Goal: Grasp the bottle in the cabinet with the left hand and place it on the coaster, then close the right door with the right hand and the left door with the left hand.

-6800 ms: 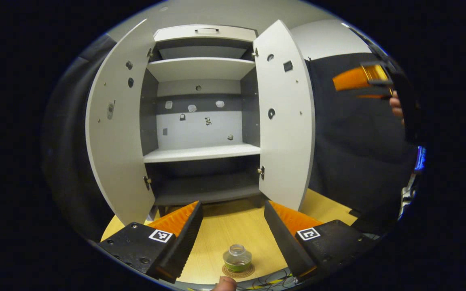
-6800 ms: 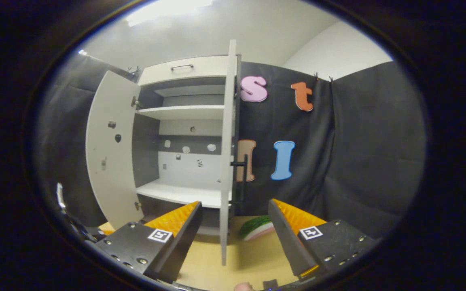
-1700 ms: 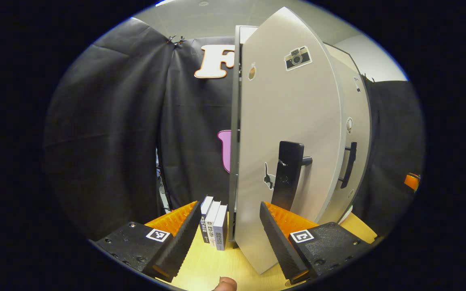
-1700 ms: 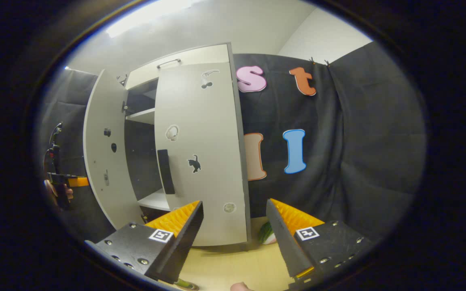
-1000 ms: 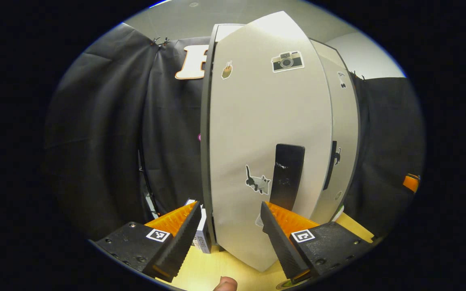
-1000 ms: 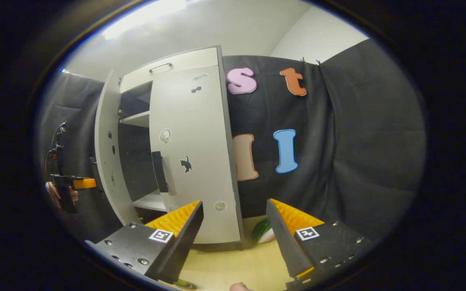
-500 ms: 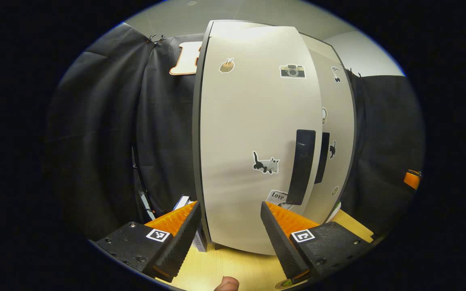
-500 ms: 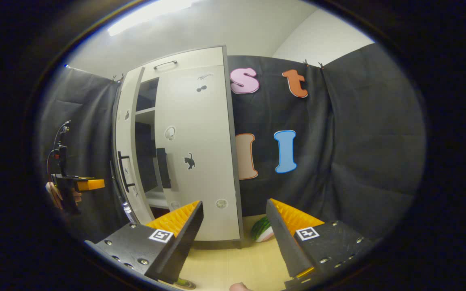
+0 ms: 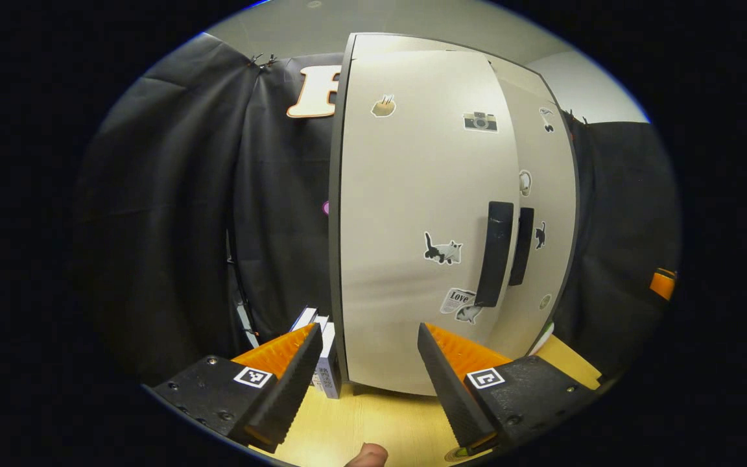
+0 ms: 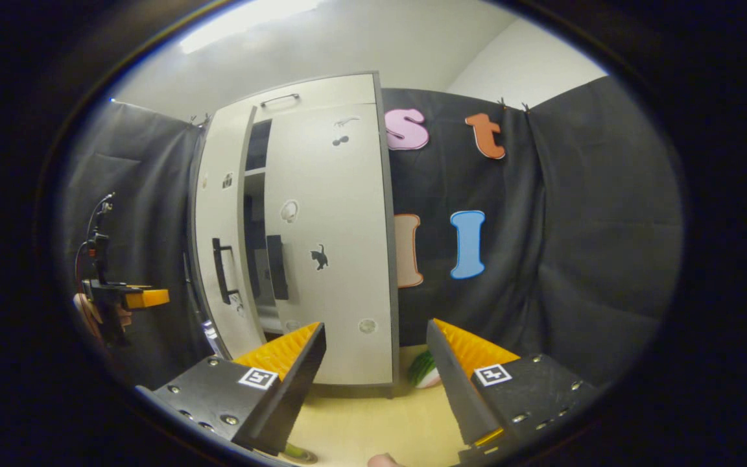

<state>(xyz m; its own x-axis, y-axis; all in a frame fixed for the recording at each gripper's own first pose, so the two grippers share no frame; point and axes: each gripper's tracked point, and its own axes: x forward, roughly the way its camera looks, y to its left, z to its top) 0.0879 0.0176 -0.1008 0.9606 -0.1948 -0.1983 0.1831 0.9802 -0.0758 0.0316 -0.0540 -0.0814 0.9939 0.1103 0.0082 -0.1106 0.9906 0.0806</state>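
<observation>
Straight ahead in the left gripper view, left gripper [image 9: 366,363], jaws apart and empty, faces the left door [image 9: 422,214], which looks nearly flush; books [image 9: 323,350] stand beside the cabinet on the counter [image 9: 373,425]. Right gripper view: right gripper [image 10: 377,363], jaws apart, empty; right door [image 10: 331,240] shut, a dark gap remaining at the left door's edge. Bottle [image 10: 294,451] barely visible at the bottom edge, presumably on its coaster. Step: closing the left door. Next: one final push.
</observation>
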